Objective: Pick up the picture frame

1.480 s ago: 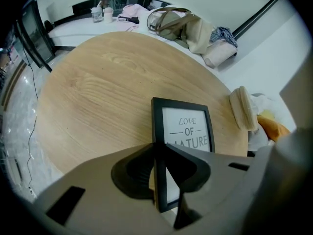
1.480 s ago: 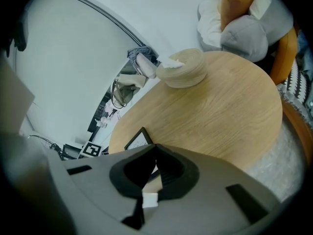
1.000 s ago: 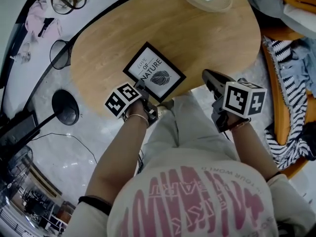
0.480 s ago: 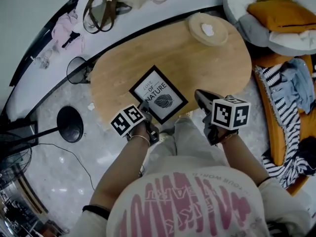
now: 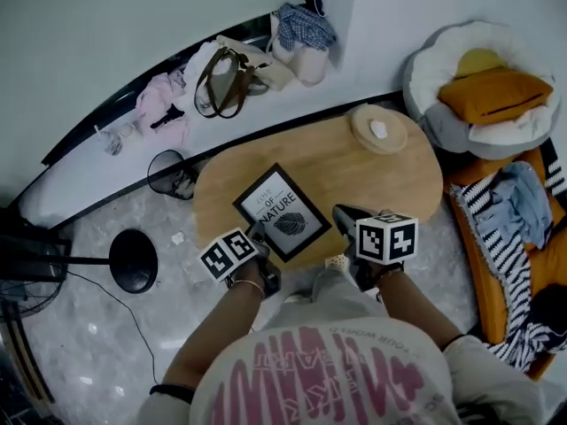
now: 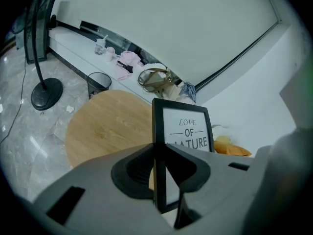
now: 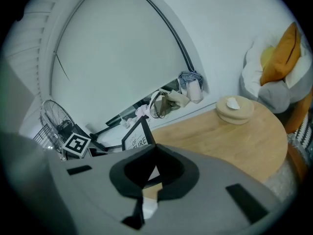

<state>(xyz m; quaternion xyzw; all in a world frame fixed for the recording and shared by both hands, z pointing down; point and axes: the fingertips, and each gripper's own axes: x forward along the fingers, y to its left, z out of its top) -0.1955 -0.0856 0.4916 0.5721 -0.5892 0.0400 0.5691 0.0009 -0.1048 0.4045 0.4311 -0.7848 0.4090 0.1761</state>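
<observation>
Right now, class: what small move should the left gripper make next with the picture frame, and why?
Probably raise it a little higher, grip unchanged: the left gripper has its fingers clamped on one edge of the picture frame, above the table.

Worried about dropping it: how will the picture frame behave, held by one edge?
The picture frame looks rigid, so sagging seems unlikely. Pinched at one edge by the left tongs, it may pivot or slip. Its flat front may be fragile glass.
</observation>
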